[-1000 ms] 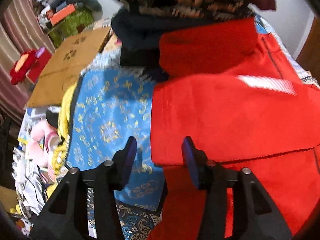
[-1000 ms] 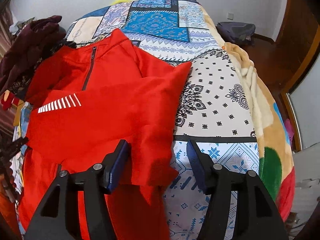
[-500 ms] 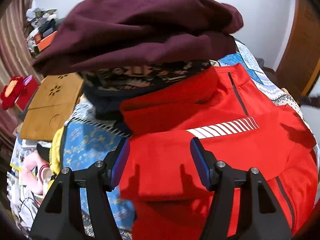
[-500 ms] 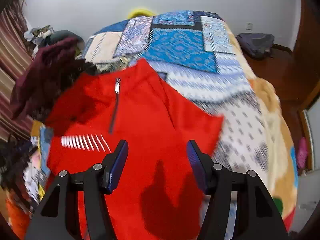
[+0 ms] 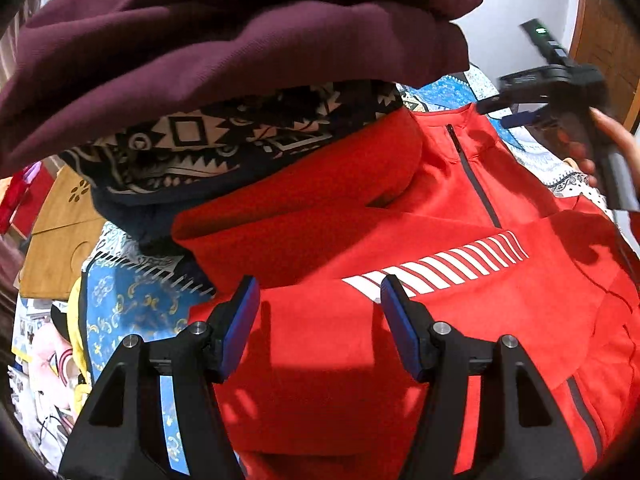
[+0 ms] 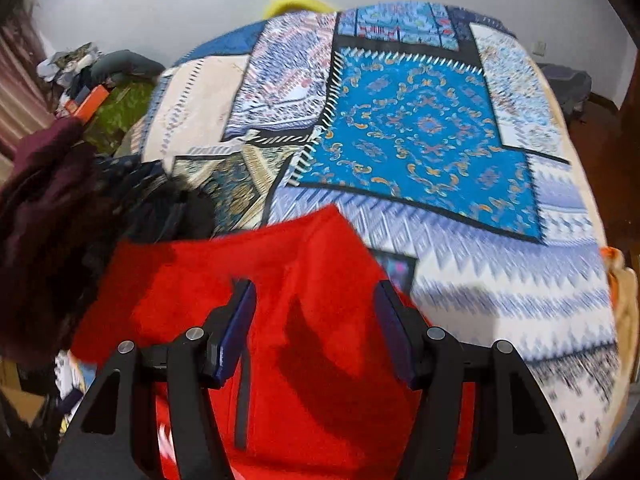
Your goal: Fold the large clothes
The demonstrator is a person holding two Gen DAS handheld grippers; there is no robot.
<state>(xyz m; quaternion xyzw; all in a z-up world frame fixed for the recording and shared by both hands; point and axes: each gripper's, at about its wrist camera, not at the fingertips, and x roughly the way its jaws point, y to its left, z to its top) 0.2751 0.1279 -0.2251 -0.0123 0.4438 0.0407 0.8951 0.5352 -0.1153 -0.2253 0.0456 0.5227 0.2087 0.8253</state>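
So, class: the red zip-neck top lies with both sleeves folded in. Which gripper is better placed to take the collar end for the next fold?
Probably the right gripper: it hovers open over the red top near the collar; the left gripper sits lower, by the white stripes.

Bright, hard shadows; right view motion-blurred, perhaps; fisheye edges dark.

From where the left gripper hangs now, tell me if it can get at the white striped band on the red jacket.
Probably yes. The left gripper hangs open over the red jacket, and the white striped band lies bare just beyond its fingertips. The maroon garment sits farther back, clear of that path.
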